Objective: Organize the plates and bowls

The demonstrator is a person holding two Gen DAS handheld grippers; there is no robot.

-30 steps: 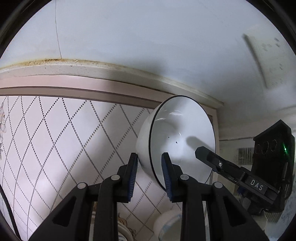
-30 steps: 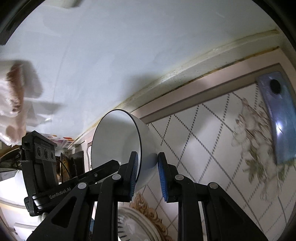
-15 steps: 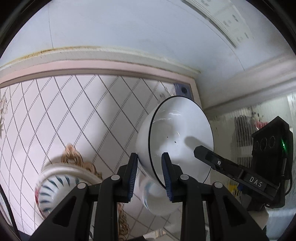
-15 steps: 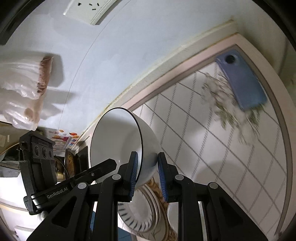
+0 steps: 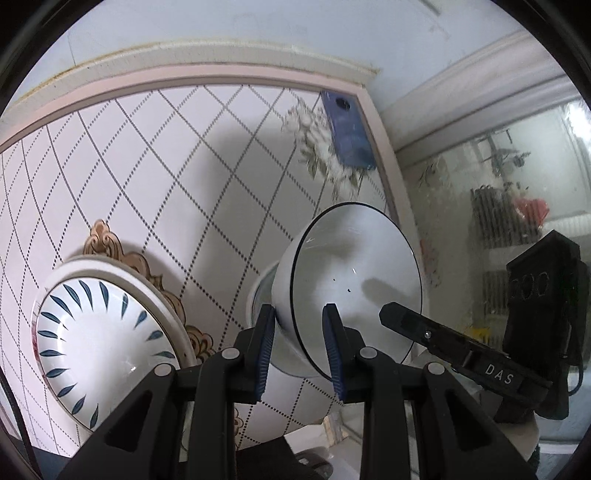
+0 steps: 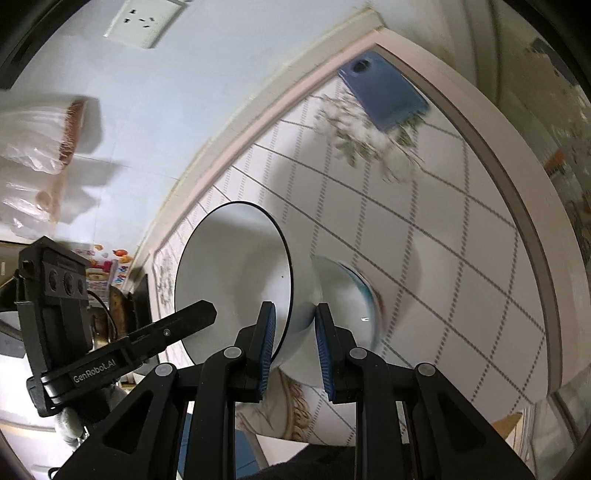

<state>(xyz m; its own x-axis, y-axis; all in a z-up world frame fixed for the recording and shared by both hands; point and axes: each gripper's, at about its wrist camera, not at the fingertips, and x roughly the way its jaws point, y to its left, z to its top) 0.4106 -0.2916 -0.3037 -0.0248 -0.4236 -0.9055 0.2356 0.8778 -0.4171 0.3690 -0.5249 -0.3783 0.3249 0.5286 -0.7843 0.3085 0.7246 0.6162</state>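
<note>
Both grippers hold one white bowl with a thin black rim (image 5: 354, 280) (image 6: 236, 273), tilted on its side above the table. My left gripper (image 5: 298, 343) is shut on its rim; my right gripper (image 6: 293, 343) is shut on the opposite rim. Each gripper shows in the other's view, the right one in the left wrist view (image 5: 461, 350), the left one in the right wrist view (image 6: 122, 347). Just behind and under the held bowl sits another bowl with a bluish rim (image 6: 351, 295) (image 5: 264, 291). A plate with blue leaf marks (image 5: 96, 347) lies at the left.
The table has a white diamond-pattern cloth (image 5: 166, 177) with a pink border. A blue phone (image 5: 347, 133) (image 6: 384, 96) lies near the far corner. A wall with a socket (image 6: 144, 22) and a hanging plastic bag (image 6: 40, 147) stand behind. A glass door (image 5: 498, 184) is at the right.
Both grippers have tilted down with the bowl, from facing the wall to facing the table. The leaf plate, the second bowl and the phone have come into view.
</note>
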